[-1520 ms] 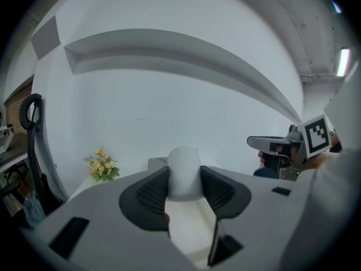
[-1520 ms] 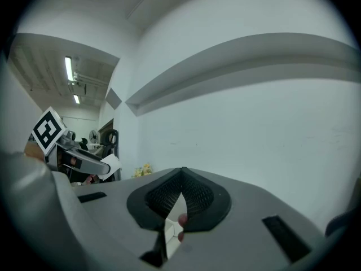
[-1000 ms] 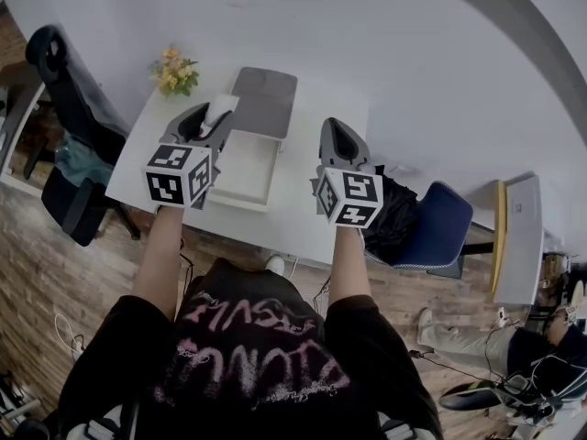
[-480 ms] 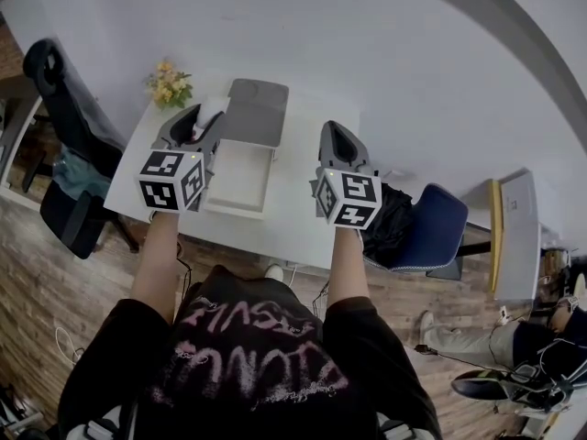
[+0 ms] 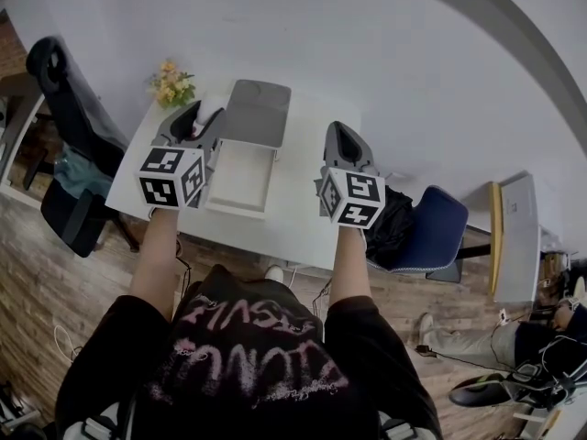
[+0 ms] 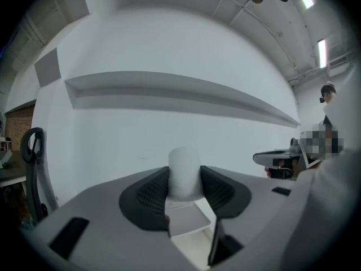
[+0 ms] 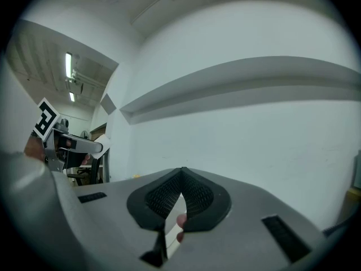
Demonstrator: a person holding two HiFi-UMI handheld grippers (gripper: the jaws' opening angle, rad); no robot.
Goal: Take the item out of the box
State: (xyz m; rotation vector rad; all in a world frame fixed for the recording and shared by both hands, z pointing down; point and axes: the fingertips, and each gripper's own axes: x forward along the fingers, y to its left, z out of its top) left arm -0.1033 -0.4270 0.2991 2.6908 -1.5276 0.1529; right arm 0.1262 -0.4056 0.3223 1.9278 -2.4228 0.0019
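Two tools: left tool (image 5: 197,122) clamps the white item (image 6: 184,168) high, clear of the open box (image 5: 234,211) — right tool (image 5: 341,137), jaws together and empty, waits aside.

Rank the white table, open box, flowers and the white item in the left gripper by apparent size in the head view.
1. white table
2. open box with its lid
3. flowers
4. white item
The jaws hide part of the item, so last place is tentative.
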